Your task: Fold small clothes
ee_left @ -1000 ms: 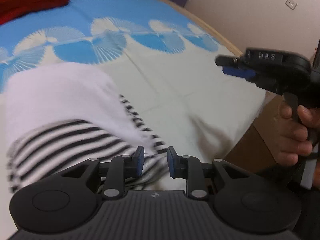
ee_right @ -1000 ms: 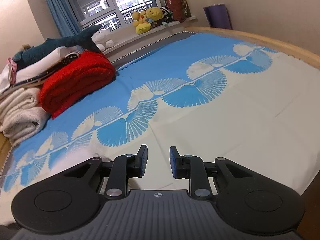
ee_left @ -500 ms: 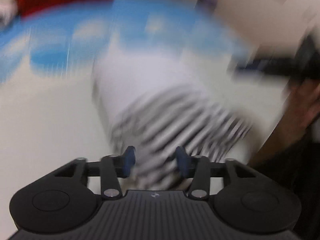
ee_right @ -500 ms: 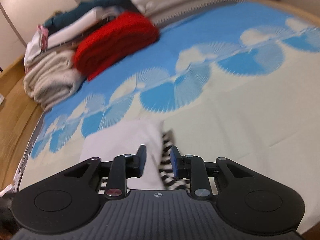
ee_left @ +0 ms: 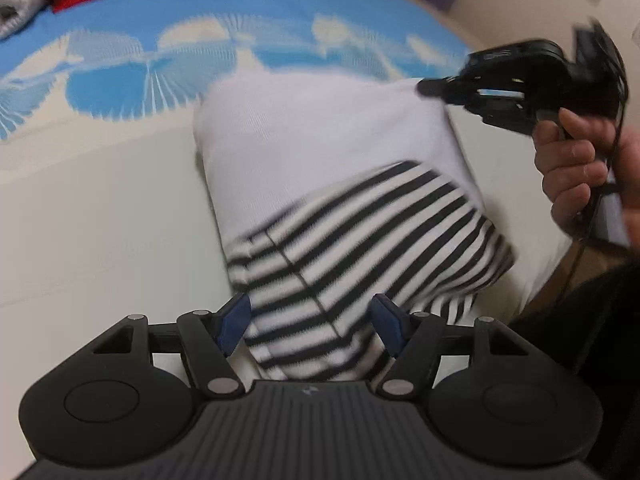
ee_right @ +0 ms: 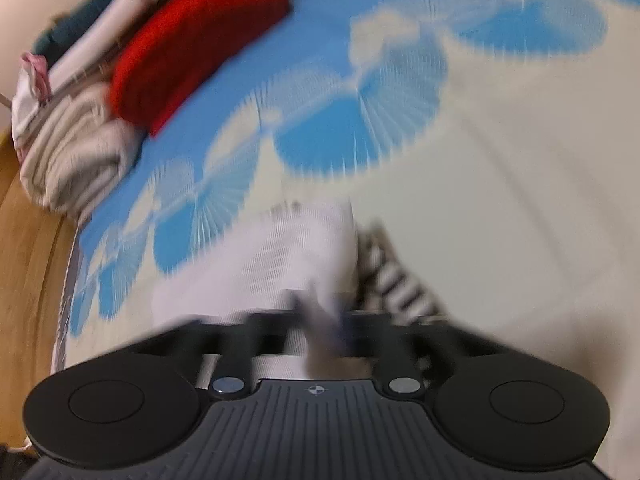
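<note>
My left tool [ee_left: 313, 329] is open, its pads flanking the striped end of the garment [ee_left: 332, 184] on the bed [ee_left: 100, 216]. My right tool [ee_right: 326, 330], at 2 o'clock in the left view, is blurred; I cannot tell its state.

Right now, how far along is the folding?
Done: the striped garment already lies doubled on the bed. In hand: the left gripper is open around its near end; the right gripper is too blurred to judge. Left: finishing the fold.
</note>
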A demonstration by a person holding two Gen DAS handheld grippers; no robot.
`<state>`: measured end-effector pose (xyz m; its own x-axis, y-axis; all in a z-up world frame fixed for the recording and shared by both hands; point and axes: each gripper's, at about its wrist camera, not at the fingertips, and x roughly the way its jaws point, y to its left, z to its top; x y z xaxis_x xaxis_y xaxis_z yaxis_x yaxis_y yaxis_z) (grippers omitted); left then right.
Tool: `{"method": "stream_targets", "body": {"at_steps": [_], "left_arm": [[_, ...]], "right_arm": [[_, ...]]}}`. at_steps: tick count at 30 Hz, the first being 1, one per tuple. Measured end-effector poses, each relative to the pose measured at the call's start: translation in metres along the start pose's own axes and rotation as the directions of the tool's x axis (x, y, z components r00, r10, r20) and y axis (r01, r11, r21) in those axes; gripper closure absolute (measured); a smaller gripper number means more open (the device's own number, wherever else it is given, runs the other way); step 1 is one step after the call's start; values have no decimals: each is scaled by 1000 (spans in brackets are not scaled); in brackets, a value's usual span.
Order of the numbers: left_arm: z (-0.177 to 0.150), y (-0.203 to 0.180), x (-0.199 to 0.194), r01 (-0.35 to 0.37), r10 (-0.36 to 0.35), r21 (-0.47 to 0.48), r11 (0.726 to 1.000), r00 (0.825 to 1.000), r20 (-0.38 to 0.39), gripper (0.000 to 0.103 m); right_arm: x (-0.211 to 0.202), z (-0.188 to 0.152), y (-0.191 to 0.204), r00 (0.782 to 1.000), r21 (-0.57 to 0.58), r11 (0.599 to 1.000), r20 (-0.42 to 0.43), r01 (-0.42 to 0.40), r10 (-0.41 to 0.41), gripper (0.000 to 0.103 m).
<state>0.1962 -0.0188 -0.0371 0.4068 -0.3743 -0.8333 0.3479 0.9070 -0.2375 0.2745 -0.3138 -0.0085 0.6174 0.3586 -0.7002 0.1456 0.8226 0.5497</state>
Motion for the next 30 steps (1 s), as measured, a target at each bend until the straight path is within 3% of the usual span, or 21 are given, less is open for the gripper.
{"method": "stream_targets", "body": {"at_steps": [2,3,4,5,7,9,13,16,18,20,25,27,28,30], "left_arm": [[3,-1,-2,-3,3,-1,1000,1000,18,31],[3,-2,-1,-2,2,-5,1000,1000,11,31],[3,-5,4,-2,2,-6,1000,1000,-2,31],[2,-8,7,-4,4,7,1000,1000,-19,31],[0,-15,12,-6,8,45,999,999,-42,29],[-5,-18,18,-11,16,67,998,997,-71,27],[-8,-15,21,-44,50,69,997,995,-83,25],[-3,-14,8,-30,31,46,998,999,-13,27],[-2,-12,2,-14,13,19,1000,1000,12,27],[-1,-10,1,-16,16,-6,1000,1000,20,27],[2,-11,1,-25,26,-26,999,999,37,27],[4,-12,-1,-26,27,-34,999,998,55,27],[5,-11,-2,-28,31,-42,999,997,66,27],[7,-10,-2,-39,44,-61,997,995,85,26]], "right_arm": [[-23,8,-2,985,43,994,143,-98,91,101],[-29,10,-2,979,32,994,178,-106,98,101],[-28,10,-1,983,7,999,178,-49,47,101],[-18,10,-3,990,-7,999,134,49,-47,101],[0,7,-12,985,-1,986,47,169,-169,101],[4,6,-11,976,-25,976,54,215,-213,101],[8,1,-1,972,-109,966,60,233,-227,100],[-1,1,-11,996,-45,995,4,89,-89,91],[-12,-1,-19,1000,-4,1000,-12,-16,16,54],[-20,-6,-26,1000,-14,1000,-25,-4,3,46],[-15,-21,-34,988,-68,998,-152,10,-20,47],[-15,-27,-29,984,-130,991,-176,5,-29,60],[-15,-29,-27,983,-154,988,-182,0,-28,80],[-20,-31,-26,983,-163,987,-184,-10,-20,94]]}}
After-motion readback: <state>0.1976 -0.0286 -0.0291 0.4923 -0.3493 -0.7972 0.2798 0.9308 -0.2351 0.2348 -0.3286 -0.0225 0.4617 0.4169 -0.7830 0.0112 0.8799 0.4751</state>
